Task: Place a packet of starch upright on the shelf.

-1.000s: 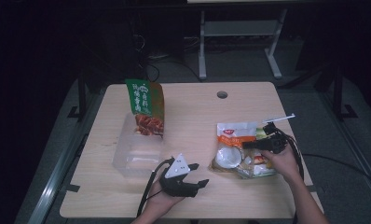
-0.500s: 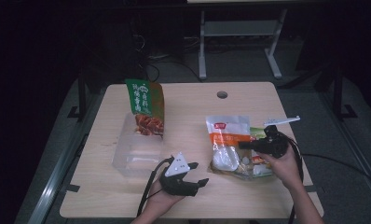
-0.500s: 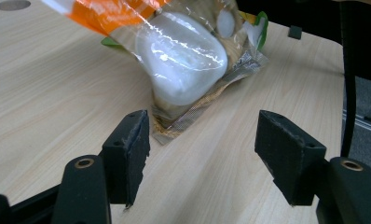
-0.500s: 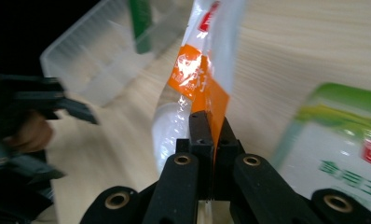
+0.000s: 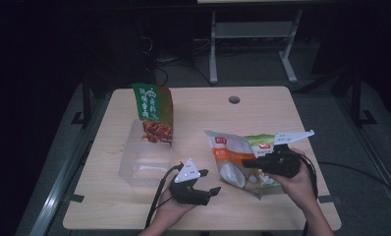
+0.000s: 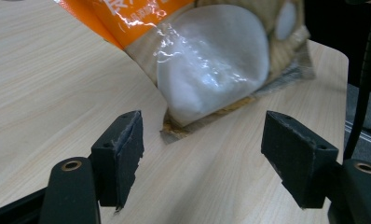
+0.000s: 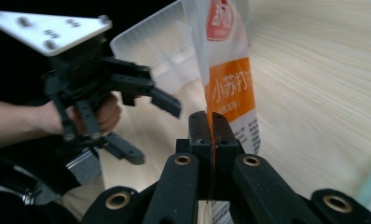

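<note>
A dark room is surrounding the pale wooden surface [image 5: 262, 118]. The right gripper [image 7: 210, 133] is pinching its fingers together on the edge of the orange-and-white snack bag [image 5: 235, 160], tilting it up off the wood. The left gripper [image 5: 203, 183] is resting near the front edge, fingers [image 6: 120, 151] spread apart, just beside the bag's lower corner. A clear plastic tub [image 5: 144, 157] and an upright green bag [image 5: 153, 112] are standing farther left; the back half is lying open. The bag's Chinese lettering is showing but cannot be read for certain.

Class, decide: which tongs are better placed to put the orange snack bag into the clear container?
Right: the right tongs already clamp the orange snack bag; the left tongs are open beside the clear container.
</note>
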Motion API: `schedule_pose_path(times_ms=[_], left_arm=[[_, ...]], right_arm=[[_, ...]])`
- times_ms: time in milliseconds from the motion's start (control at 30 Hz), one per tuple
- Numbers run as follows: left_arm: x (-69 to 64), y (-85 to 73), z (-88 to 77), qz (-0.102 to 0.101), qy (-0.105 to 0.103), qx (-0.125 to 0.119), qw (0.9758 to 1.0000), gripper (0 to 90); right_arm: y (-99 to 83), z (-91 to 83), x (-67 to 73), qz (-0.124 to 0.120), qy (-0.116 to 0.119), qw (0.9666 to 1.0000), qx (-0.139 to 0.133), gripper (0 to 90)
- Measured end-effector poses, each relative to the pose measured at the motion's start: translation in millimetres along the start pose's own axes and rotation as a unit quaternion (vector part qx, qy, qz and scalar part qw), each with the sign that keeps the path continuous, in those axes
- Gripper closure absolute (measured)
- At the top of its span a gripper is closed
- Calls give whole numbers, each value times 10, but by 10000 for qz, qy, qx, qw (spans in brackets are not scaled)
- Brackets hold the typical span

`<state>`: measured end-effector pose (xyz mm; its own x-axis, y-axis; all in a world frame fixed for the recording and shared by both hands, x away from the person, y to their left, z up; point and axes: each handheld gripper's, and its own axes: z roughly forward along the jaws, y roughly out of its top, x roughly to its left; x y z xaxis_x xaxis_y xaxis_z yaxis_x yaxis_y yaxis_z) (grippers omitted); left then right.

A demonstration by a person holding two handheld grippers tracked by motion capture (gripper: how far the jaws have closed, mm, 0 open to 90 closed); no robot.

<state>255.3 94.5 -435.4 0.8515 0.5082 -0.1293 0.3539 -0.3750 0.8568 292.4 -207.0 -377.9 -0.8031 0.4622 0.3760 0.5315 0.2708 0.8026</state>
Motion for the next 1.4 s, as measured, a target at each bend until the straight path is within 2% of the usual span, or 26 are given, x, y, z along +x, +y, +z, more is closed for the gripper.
schedule_pose_path(times_ms=[167, 267, 300, 333, 367, 400, 467, 500, 533, 567, 600, 633, 700, 733, 767, 867, 900, 933, 967, 1033, 1067, 1100, 1233, 1267, 1400], left_arm=[[35, -2, 12, -124, -45, 15, 9999, 278], [57, -2, 24, -243, -83, 26, 9997, 278], [57, -2, 24, -243, -83, 26, 9997, 281], [63, 0, 32, -297, -113, 8, 9995, 289], [66, 2, 37, -331, -140, -4, 9994, 289], [83, 4, 52, -424, -205, -13, 9989, 309], [91, 3, 58, -486, -268, -14, 9985, 325], [100, 3, 59, -503, -362, -13, 9981, 360], [106, 4, 45, -541, -539, -71, 9971, 478], [106, 4, 45, -541, -539, -71, 9971, 576], [85, 9, 31, -570, -525, -134, 9969, 650], [71, 10, 30, -554, -453, -175, 9973, 650], [95, 6, -8, -514, -455, -204, 9974, 786], [95, 13, -36, -536, -387, -298, 9974, 849], [89, 22, -48, -436, -302, -296, 9982, 866], [57, 27, -58, -358, -84, -265, 9990, 882], [57, 27, -58, -358, -84, -265, 9990, 884], [42, 23, -57, -340, 18, -245, 9991, 886], [42, 23, -57, -340, 18, -245, 9991, 886], [30, 25, -65, -297, 225, -228, 9990, 887], [30, 25, -65, -297, 225, -228, 9990, 887], [46, 21, -70, -271, 305, -194, 9990, 888], [69, 9, -67, -293, 350, -155, 9988, 890], [70, -2, -57, -306, 364, -113, 9988, 890], [64, -12, -38, -263, 379, -79, 9989, 889]], right_arm=[[10, 11, 53, -124, 142, 9998, 0, 898], [15, 22, 82, -158, 400, 9990, -86, 898], [15, 22, 82, -158, 400, 9990, -86, 898], [26, 31, 111, -207, 537, 9983, -73, 898], [26, 31, 111, -207, 537, 9983, -73, 898], [34, 52, 140, -268, 677, 9973, -60, 898], [38, 67, 155, -302, 735, 9968, -35, 898], [41, 85, 170, -326, 776, 9965, -15, 898], [45, 122, 191, -388, 795, 9961, 38, 897], [45, 122, 191, -388, 795, 9961, 38, 897], [45, 167, 205, -417, 784, 9960, 110, 897], [45, 167, 205, -417, 784, 9960, 110, 897], [40, 175, 194, -375, 777, 9962, 99, 897], [31, 174, 165, -328, 748, 9967, 29, 897], [24, 177, 153, -317, 744, 9967, -2, 897], [8, 210, 123, -250, 719, 9971, -59, 896], [8, 210, 123, -250, 719, 9971, -59, 896], [7, 241, 120, -288, 541, 9981, -10, 895], [7, 241, 120, -288, 541, 9981, -10, 895], [-12, 268, 87, -276, 384, 9989, 2, 891], [-12, 268, 87, -276, 384, 9989, 2, 891], [-35, 285, 66, -287, 224, 9993, 105, 884], [-58, 306, 59, -349, 76, 9990, 255, 870], [-65, 322, 66, -368, 2, 9986, 377, 863], [-68, 340, 72, -395, -51, 9983, 428, 838]])
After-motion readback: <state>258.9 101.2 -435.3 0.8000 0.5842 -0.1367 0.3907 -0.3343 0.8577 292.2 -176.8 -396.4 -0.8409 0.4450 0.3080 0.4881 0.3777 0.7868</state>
